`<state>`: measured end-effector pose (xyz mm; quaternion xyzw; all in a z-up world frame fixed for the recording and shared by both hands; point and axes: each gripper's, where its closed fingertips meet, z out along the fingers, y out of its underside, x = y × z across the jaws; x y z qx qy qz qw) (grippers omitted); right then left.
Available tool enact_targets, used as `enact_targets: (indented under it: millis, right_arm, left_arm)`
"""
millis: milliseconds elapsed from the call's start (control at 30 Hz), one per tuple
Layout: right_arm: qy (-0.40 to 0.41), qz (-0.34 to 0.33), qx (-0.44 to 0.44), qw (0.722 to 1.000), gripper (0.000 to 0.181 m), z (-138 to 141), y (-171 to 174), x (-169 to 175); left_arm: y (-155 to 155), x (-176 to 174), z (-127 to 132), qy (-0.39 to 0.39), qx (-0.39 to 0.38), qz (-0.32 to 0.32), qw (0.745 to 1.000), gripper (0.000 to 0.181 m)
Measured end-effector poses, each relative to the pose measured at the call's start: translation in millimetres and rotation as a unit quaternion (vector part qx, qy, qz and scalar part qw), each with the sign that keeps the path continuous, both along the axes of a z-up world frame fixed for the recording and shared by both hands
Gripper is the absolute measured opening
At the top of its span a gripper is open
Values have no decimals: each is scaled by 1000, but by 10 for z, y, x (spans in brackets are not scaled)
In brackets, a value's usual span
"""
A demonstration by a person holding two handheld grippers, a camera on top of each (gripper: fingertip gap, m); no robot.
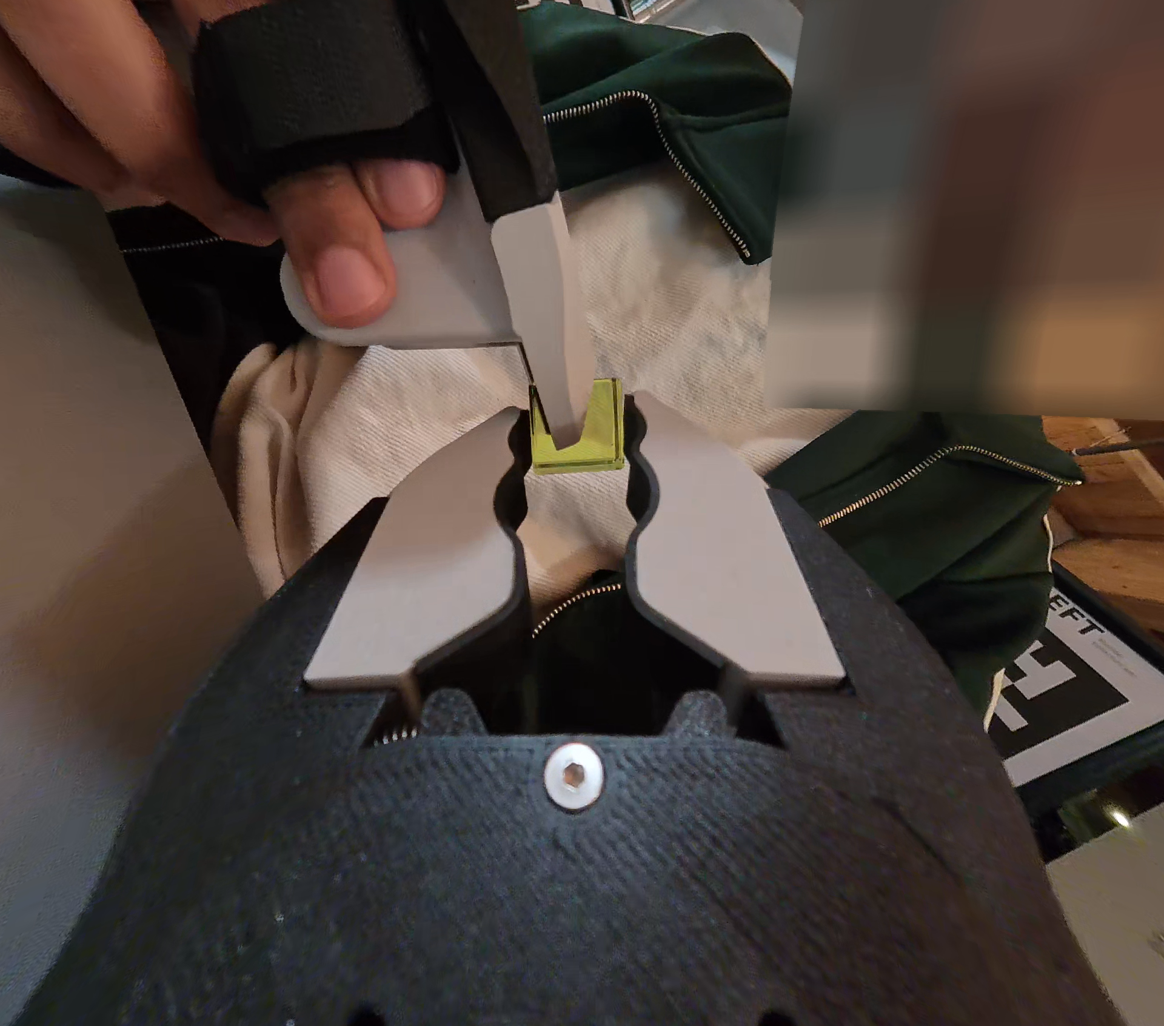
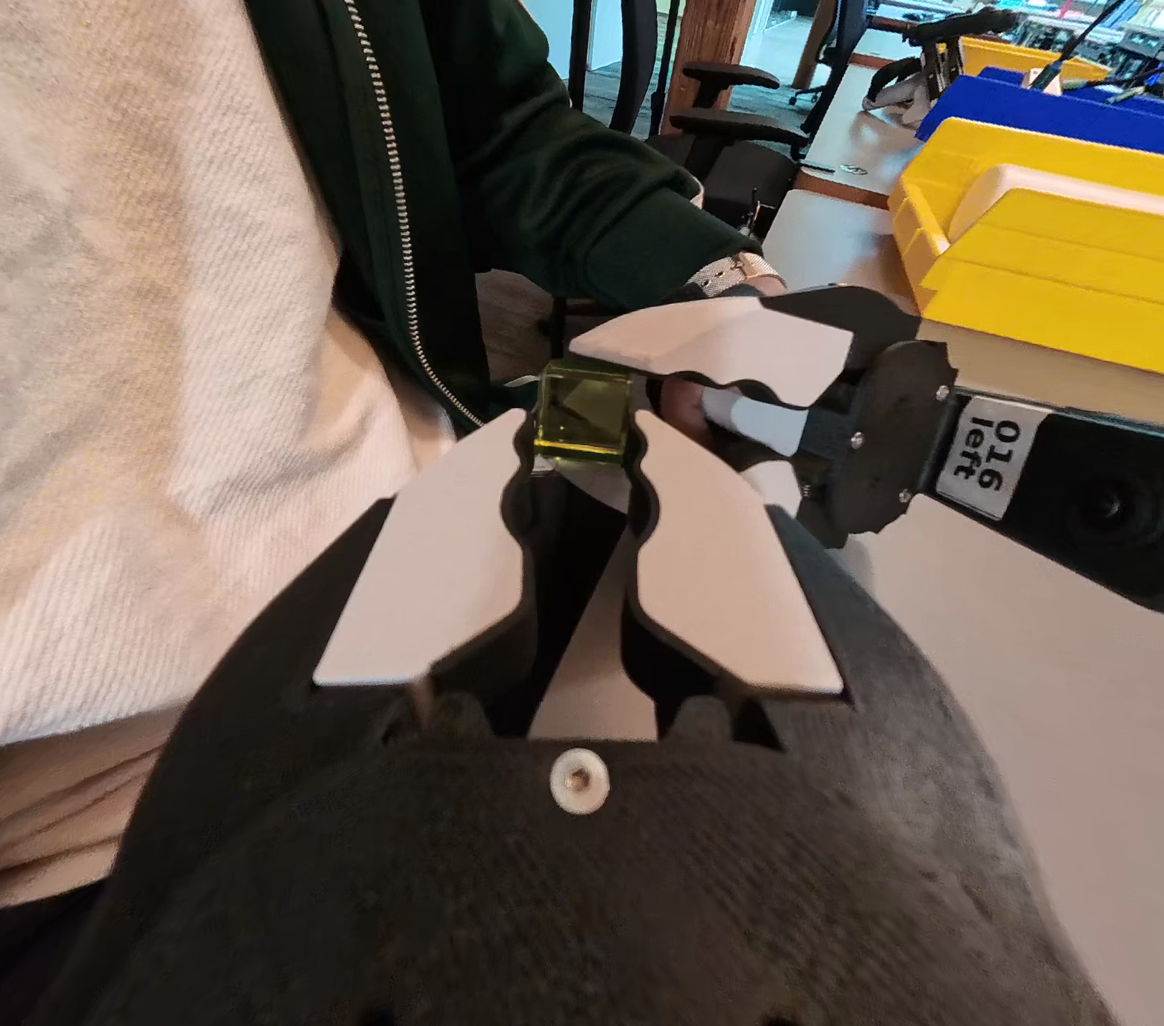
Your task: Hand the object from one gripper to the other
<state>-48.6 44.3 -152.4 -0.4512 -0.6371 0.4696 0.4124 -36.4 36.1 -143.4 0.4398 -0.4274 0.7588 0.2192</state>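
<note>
Counted: two grippers, one cube, one hand in plain sight, at least two yellow bins, one blue bin. Found the cube, clear yellow-green, held in the air off the near edge of the tabletop, in front of a cream sweater and an open dark green jacket. Found the yellow bins and the blue bin toward the tabletop's far right corner.

Could not see the whole cube from the left wrist view: crossed down its front by one finger of the right gripper, with the second finger hidden behind the first. Saw little of the hand behind the left gripper from the right wrist view, only a strapped wrist past the sleeve. Could not make out the small things in the far room.

Left gripper: narrowed to the cube's width, tips pressed on two opposite faces, clamping it. Right gripper: likewise narrowed, tips against the other pair of faces, clenched on the same cube, with the hand laid over its grey lever.
</note>
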Motion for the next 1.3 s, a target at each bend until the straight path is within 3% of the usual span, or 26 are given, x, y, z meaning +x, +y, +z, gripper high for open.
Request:
enact_targets:
  millis: [167,333,467,567,700,1000,1167,1300]
  right_arm:
    - [0,-8,-19,1000,27,7,50,17]
    - [39,-62,-60,995,28,163,284,77]
    - [84,-124,-192,970,28,317,624,251]
    - [136,-165,-285,934,27,388,894,399]
    - [169,-218,-313,909,27,375,1105,495]
    - [157,-229,-322,905,27,281,1066,313]
    - [160,-239,-300,910,27,289,1050,257]
    - [161,-243,-303,907,27,279,1061,251]
  left_arm:
    - [66,33,16,-5,-10,23,1000,29]
    - [547,148,131,-58,-24,189,980,53]
    - [882,158,148,-87,47,312,945,70]
    - [1043,157,201,-110,117,391,906,66]
    - [1175,180,271,-114,138,465,867,58]
    - [1138,297,253,-100,191,502,838,48]
    - [1107,304,266,-106,220,505,828,29]
    - [1115,304,266,-104,250,511,816,27]
